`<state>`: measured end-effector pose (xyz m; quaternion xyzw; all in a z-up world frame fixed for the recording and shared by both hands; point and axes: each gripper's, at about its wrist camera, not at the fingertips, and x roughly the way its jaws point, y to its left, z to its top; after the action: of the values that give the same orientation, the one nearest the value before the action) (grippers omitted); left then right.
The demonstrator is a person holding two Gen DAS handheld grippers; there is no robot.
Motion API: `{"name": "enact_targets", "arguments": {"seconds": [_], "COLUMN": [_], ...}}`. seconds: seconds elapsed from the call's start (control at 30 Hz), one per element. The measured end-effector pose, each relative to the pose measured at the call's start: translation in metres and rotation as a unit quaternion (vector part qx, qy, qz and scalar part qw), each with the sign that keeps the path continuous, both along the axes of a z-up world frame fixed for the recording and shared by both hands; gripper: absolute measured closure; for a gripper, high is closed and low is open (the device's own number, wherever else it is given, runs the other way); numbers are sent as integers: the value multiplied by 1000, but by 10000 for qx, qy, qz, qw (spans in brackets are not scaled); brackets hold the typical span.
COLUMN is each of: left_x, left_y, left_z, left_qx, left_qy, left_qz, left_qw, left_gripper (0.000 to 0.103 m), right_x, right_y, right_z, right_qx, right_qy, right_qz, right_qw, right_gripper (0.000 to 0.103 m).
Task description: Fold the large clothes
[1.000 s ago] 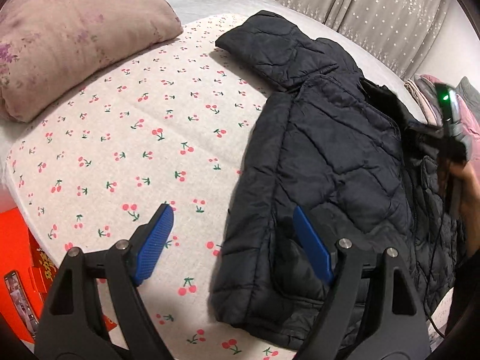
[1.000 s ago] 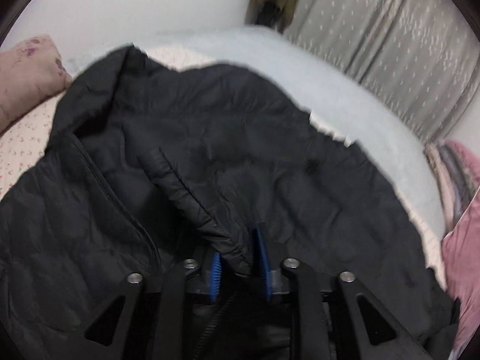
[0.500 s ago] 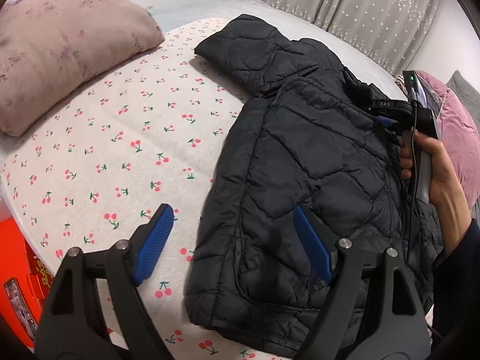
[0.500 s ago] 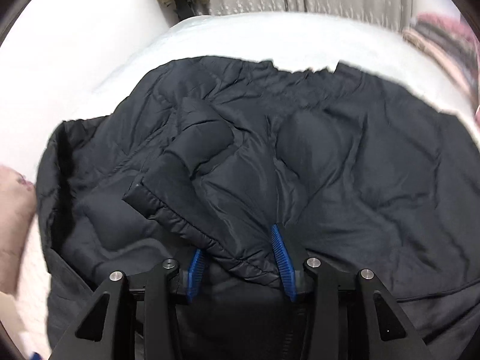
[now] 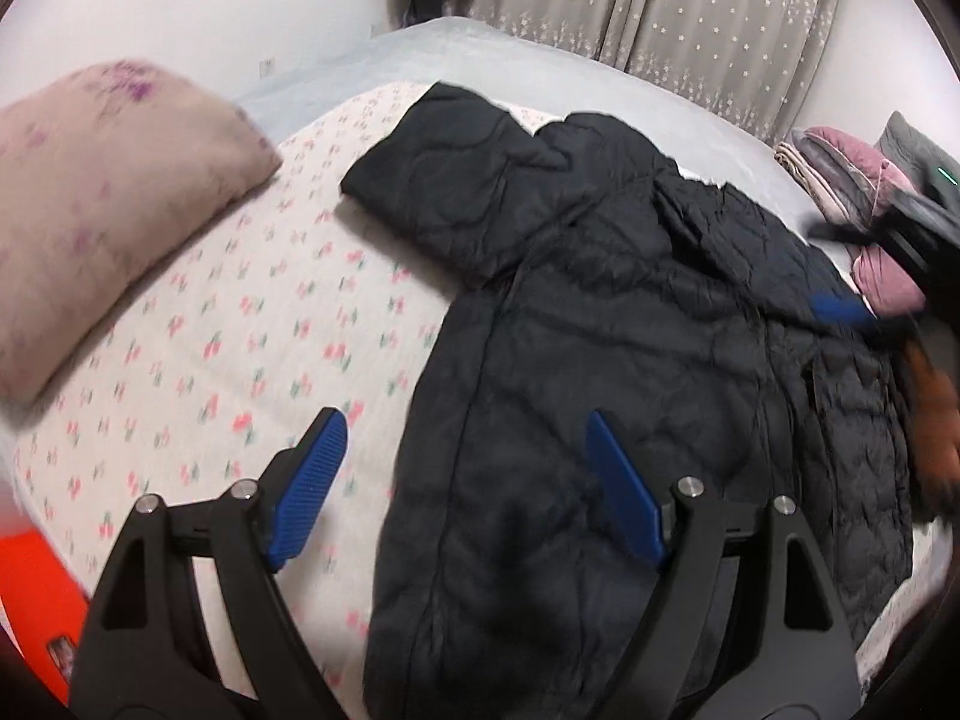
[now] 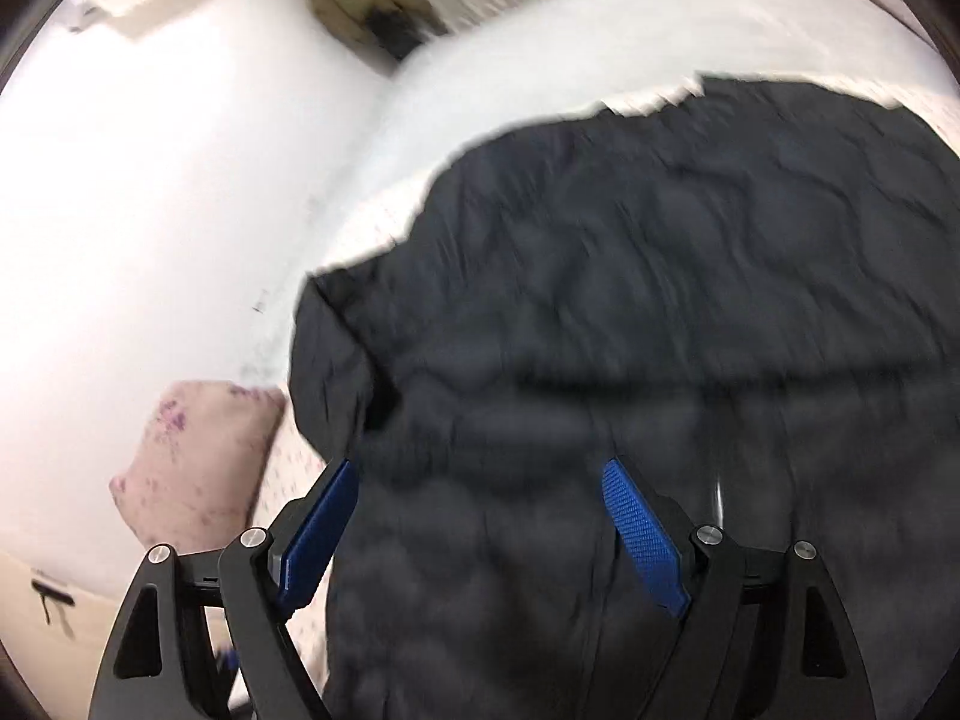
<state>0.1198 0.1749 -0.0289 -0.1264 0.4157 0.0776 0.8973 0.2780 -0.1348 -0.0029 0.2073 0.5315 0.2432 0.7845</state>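
A black quilted puffer jacket [image 5: 600, 360] lies spread on the bed's cherry-print sheet [image 5: 240, 324], one sleeve folded across its upper left. My left gripper [image 5: 462, 480] is open and empty, hovering over the jacket's lower left edge. My right gripper [image 6: 480, 528] is open and empty just above the jacket [image 6: 660, 300]; it also shows blurred in the left wrist view [image 5: 840, 306] at the jacket's right side.
A pink floral pillow [image 5: 102, 198] lies at the left of the bed. Folded pink and grey bedding [image 5: 852, 192] is stacked at the right. Curtains [image 5: 690, 18] hang behind the bed. An orange box [image 5: 36, 600] sits beside the bed at lower left.
My right gripper opened and let go of the jacket's sleeve, then swung away. My left gripper stayed open and its view shifted a little over the jacket.
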Motion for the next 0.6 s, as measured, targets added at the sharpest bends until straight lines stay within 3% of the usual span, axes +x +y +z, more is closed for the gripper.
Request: {"name": "enact_targets", "arguments": {"seconds": [0.1,0.2,0.37,0.47,0.53,0.57,0.6], "left_x": [48,100,169,195,202,202,198], "left_y": [1,-16,-42,-41,-30,-23,-13], "left_z": [2,3,-17,-36,-45,-47,-48], "left_qx": [109,726,1409,1561,1403,1179,867], "left_qy": [47,201,624,888,1020,993,903], "left_qz": [-12,-41,-5,170,381,519,677], "left_qw": [9999,9971,9881,9836,9841,9867,9898], "left_gripper": [21,21,21,21,21,29,51], "right_x": [-45,-84,-113,-114,-114,-115,-116], "right_y": [-4,-3,-26,-35,-43,-46,-47], "right_z": [13,12,-6,-16,-16,-14,-10], "right_qx": [258,508,219,26,-142,-214,-253], "right_qy": [-118,-82,-97,-81,-116,-212,-319], "right_qz": [-185,-143,-610,-474,-498,-470,-418], "right_qw": [9994,9986,9979,9988,9986,9984,9983], "right_gripper": [18,18,18,18,18,18,18]}}
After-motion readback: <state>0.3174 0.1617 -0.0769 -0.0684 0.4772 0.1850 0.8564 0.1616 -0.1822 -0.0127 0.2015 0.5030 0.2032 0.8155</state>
